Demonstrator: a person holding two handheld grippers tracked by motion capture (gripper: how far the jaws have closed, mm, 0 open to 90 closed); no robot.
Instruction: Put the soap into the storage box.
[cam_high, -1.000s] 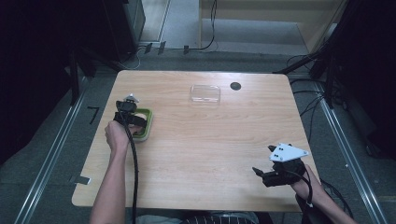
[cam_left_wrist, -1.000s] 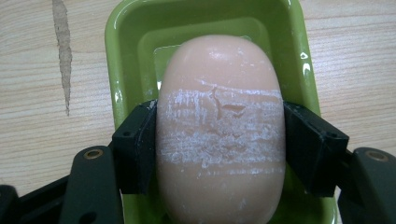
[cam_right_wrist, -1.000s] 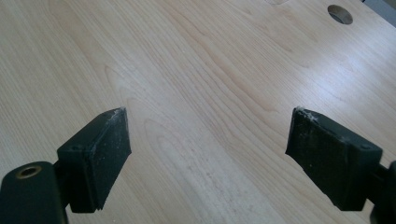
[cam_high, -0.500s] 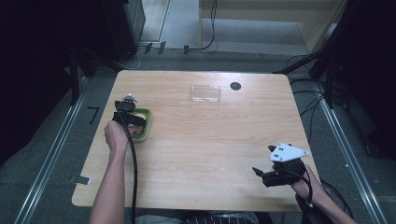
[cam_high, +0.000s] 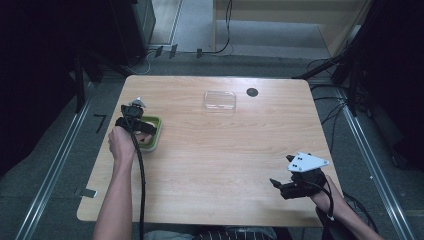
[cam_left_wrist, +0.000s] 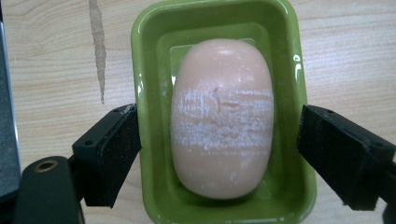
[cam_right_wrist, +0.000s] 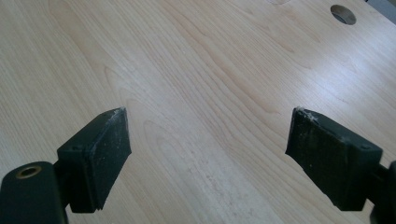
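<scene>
Soap bar: you have one.
Green dish: one.
Clear lid: one.
Grippers: two, left, right.
Table hole: one.

A pink oval soap bar, scuffed white, lies flat inside a green dish
</scene>
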